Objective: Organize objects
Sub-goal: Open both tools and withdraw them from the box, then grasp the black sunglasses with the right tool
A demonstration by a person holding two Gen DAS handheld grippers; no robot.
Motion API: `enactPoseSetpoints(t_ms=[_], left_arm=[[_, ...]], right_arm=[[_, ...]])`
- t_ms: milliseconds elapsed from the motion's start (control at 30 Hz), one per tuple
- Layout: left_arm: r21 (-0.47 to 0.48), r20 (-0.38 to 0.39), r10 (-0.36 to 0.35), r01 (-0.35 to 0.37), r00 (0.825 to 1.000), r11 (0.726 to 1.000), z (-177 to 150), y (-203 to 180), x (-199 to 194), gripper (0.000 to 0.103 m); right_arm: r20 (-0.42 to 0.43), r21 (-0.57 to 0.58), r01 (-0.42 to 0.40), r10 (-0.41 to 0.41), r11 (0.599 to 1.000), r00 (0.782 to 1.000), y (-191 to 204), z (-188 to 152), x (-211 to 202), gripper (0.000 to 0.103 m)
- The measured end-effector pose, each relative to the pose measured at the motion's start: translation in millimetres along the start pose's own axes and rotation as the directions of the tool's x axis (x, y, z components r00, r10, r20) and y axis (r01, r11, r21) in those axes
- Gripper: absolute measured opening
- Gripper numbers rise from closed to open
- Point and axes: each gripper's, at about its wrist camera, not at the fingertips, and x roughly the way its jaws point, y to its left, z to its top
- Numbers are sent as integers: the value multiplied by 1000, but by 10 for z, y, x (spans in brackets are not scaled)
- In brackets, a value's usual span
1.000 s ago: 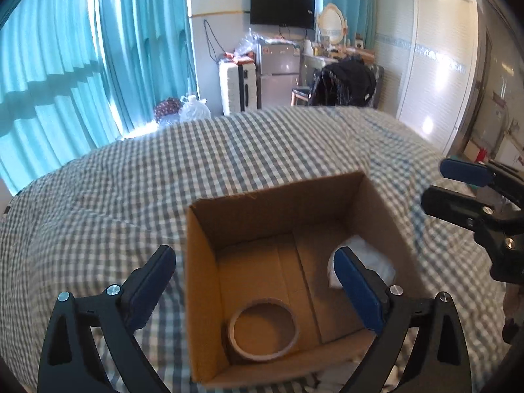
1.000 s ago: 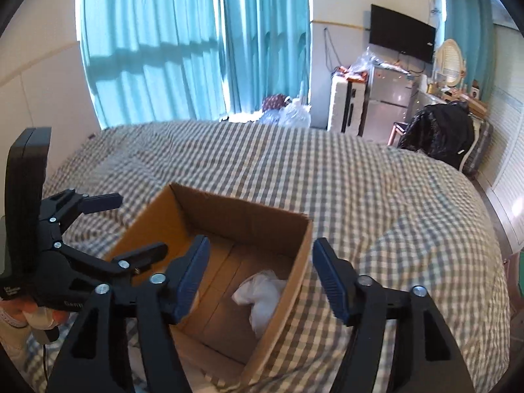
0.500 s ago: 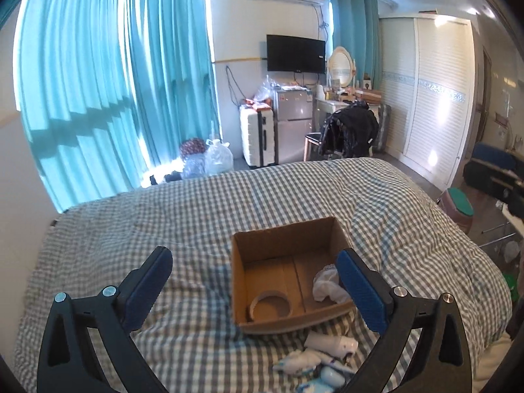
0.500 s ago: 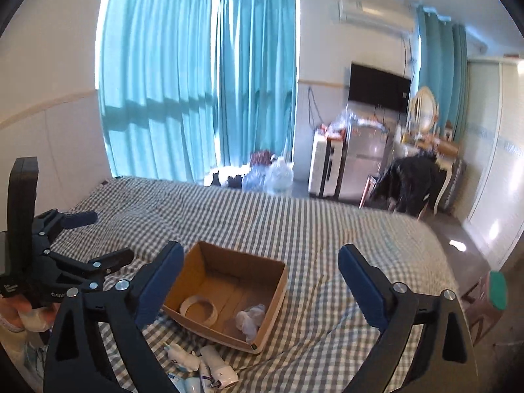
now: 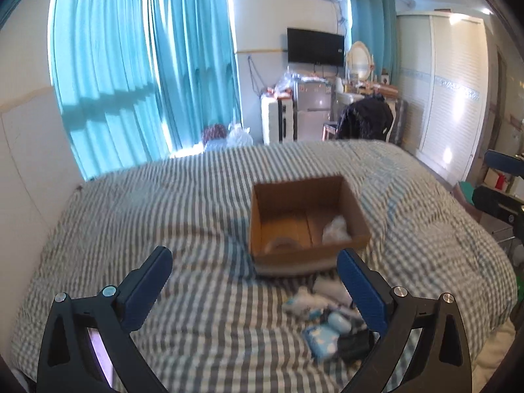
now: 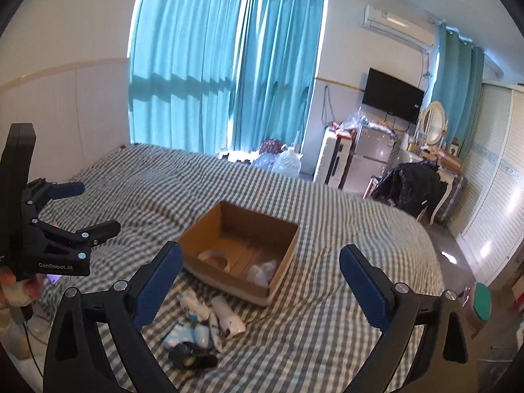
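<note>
An open cardboard box (image 5: 308, 255) (image 6: 281, 278) sits on the checked bed. Inside lie a tape roll (image 5: 282, 245) (image 6: 214, 258) and a crumpled white bag (image 5: 335, 229) (image 6: 261, 270). A pile of small items (image 5: 330, 317) (image 6: 203, 327), white bottles, a blue-white packet and a dark object, lies on the bed in front of the box. My left gripper (image 5: 253, 286) is open and empty, held back from the box; it also shows in the right wrist view (image 6: 86, 208). My right gripper (image 6: 260, 283) is open and empty above the pile; it shows at the right edge of the left wrist view (image 5: 501, 180).
The checked bedspread (image 5: 147, 216) covers the whole bed. Teal curtains (image 6: 222, 75), a suitcase (image 5: 278, 121), a fridge, a chair with dark clothes (image 5: 366, 121) and a white wardrobe (image 5: 455, 98) stand beyond the bed. A wall panel runs along the bed's left side.
Both grippers have pulled up and back from the box, which now looks small and far. The pile of items in front of the box has come into view.
</note>
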Motion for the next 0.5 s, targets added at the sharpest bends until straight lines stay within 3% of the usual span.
enactPoseSetpoints(t_ms=[133, 267, 400, 500], left_arm=[[35, -24, 36, -35, 999, 999, -337, -100, 130, 103], [28, -71, 33, -31, 997, 999, -719, -251, 260, 103], [79, -135, 39, -28, 990, 996, -1083, -449, 408, 103], [102, -196, 40, -20, 980, 995, -1260, -519, 535, 103]], right_arm=[[-48, 8, 4, -4, 1000, 999, 66, -344, 226, 97], [-127, 57, -54, 60, 997, 990, 122, -700, 500, 97], [-234, 105, -82, 105, 991, 967, 210, -1078, 802, 97], [-333, 138, -89, 131, 986, 934, 279, -1347, 1013, 97]])
